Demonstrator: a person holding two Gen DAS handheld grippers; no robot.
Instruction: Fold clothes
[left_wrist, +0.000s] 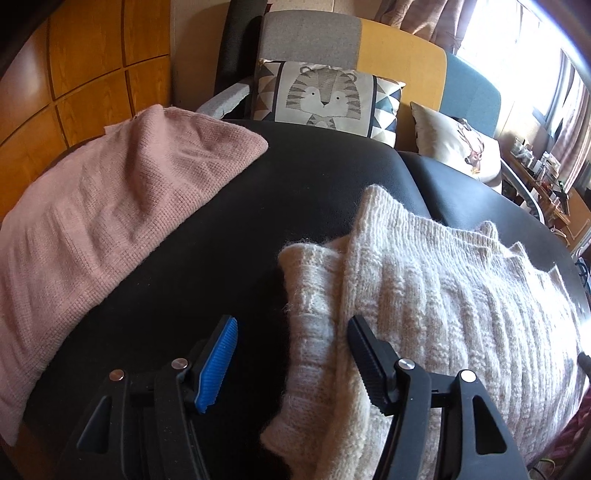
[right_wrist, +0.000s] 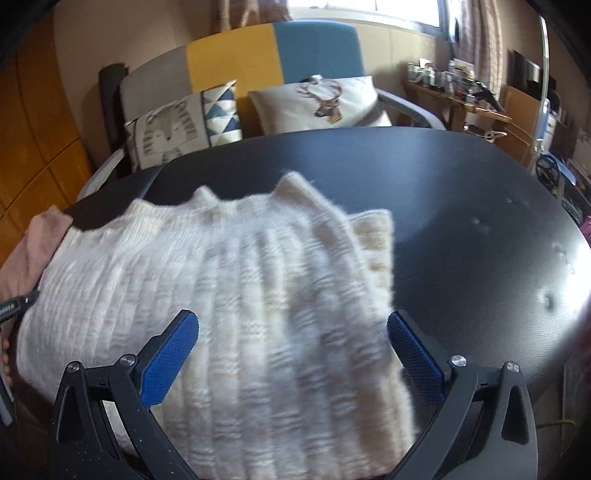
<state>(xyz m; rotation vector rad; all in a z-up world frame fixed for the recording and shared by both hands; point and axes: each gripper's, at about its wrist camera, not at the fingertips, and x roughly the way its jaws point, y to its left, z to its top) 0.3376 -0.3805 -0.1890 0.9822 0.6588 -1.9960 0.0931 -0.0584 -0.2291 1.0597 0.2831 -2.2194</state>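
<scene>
— Where's the cream sweater (right_wrist: 229, 302)?
— On the black table (right_wrist: 461, 229), right of the pink sweater (left_wrist: 103, 206).
— Your jaws?
— My left gripper (left_wrist: 291, 365) and right gripper (right_wrist: 291, 350) gape over it, grasping nothing.

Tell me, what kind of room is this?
Most likely a home living room: a sofa with patterned cushions, a curtained window, and knit sweaters on a black table.
</scene>
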